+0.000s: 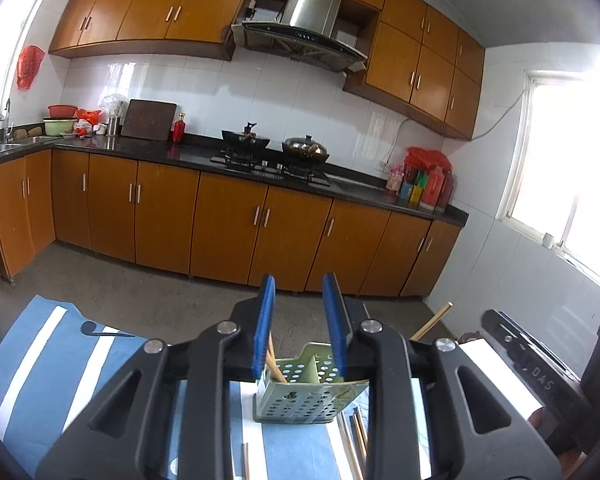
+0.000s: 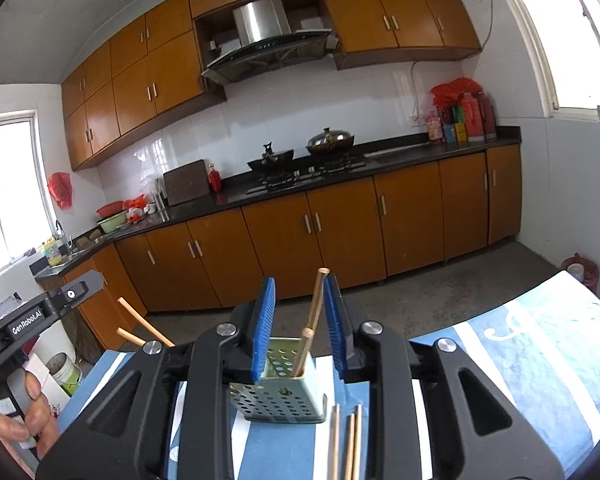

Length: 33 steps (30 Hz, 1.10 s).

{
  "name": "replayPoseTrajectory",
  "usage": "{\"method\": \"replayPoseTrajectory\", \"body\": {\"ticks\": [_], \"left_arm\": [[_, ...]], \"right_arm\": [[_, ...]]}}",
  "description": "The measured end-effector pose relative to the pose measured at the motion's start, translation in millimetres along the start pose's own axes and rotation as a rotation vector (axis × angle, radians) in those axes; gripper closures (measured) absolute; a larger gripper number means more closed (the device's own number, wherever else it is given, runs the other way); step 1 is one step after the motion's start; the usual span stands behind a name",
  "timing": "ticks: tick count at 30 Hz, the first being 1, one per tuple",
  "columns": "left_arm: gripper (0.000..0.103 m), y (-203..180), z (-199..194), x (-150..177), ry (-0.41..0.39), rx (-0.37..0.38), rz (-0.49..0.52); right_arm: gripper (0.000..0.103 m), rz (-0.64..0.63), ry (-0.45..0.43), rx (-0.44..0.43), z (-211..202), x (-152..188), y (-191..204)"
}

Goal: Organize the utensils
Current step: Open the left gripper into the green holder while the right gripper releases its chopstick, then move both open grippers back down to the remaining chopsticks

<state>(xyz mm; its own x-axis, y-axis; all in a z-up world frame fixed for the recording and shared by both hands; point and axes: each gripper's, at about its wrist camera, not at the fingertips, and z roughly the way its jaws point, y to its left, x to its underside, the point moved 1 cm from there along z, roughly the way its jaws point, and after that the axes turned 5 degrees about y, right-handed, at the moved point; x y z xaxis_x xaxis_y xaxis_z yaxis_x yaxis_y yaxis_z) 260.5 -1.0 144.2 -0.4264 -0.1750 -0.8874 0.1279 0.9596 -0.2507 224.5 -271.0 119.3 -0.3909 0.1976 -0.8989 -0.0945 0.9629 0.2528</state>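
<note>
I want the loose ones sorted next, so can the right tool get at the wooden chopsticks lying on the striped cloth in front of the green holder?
Probably yes: the wooden chopsticks lie uncovered just below the open right tool.

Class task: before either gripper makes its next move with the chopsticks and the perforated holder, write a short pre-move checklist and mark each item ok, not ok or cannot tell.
1. Holder upright on striped cloth: ok.
2. Right gripper jaws apart, chopstick standing in holder: ok.
3. Left gripper jaws apart, empty: ok.
4. All chopsticks in: not ok; loose chopsticks lie on cloth.
5. Room left in holder: cannot tell.
</note>
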Motion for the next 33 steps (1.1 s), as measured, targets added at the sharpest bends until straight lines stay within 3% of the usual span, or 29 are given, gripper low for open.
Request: {"method": "replayPoseTrajectory", "body": {"ticks": [8,15,22,33], "left_arm": [[0.068,13.2,-55.3,27.8,-0.018,-0.027,0.03],[0.065,54.6,-68.5,98.3,0.105,-0.118,0.064],[0.065,103.4,-51.6,161.9,0.275,-0.207,-0.001],[0.065,115.0,-39.2,190.9,0.365,-0.206,-0.025]], "right_arm": [[0.077,0.033,0.067,0.1,-31.8,34.4,-43.1],[0.077,0.052,0.295,0.174,-10.7,110.6,-79.7],[0.078,0.1,0.513,0.099,29.8,172.1,-77.6],[0.085,0.008,0.617,0.067,57.1,210.8,-41.4]]}}
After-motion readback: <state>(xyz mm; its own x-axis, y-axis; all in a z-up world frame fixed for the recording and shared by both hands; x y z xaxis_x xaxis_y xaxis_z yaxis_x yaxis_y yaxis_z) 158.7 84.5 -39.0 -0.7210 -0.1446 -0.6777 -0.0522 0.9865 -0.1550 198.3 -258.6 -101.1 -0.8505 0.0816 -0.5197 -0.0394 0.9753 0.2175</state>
